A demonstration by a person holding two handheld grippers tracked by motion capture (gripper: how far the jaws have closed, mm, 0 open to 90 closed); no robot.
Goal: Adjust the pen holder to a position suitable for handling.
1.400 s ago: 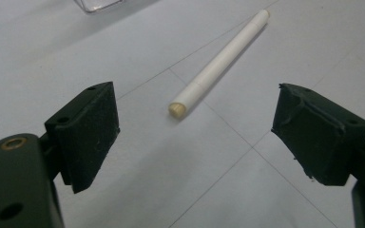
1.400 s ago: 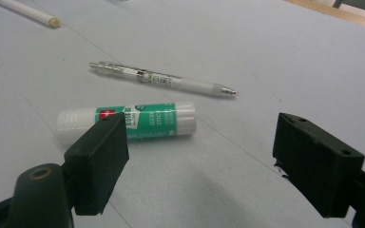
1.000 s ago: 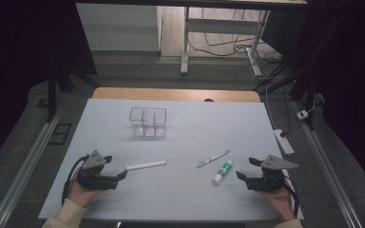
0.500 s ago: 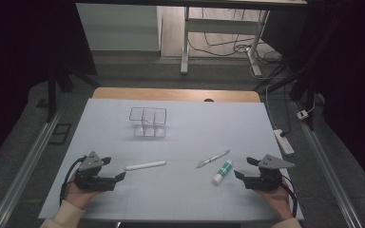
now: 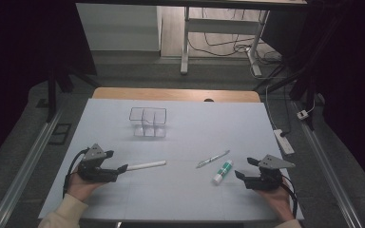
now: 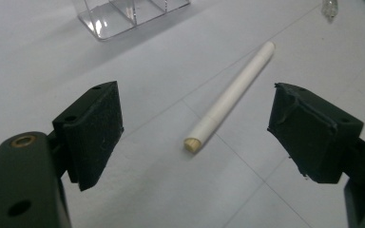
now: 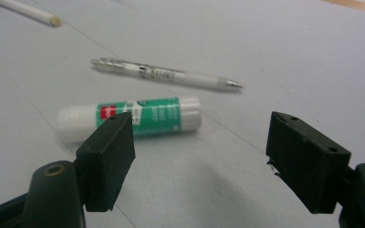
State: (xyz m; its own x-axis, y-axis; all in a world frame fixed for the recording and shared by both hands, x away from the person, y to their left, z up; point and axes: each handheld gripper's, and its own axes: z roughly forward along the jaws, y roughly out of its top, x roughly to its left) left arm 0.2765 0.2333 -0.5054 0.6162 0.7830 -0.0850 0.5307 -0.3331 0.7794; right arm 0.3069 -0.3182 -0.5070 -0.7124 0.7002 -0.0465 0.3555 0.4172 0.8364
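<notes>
Both grippers stood spread and empty. The left gripper (image 6: pixel 197 128) faced the white stick (image 6: pixel 230 97); the right gripper (image 7: pixel 199 156) faced the glue stick (image 7: pixel 133 118), near the pen (image 7: pixel 166 73).

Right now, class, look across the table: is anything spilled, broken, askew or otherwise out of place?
Nothing stands out. The white stick, the pen and the glue stick lie flat and apart on the table, whole and unspilled. The clear organizer stands upright. Both grippers, left and right, are open and hold nothing.

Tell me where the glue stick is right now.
In the high view the glue stick lies flat on the white table, right of centre, just below the pen and left of the right gripper, whose open jaws point toward it without touching.
</notes>
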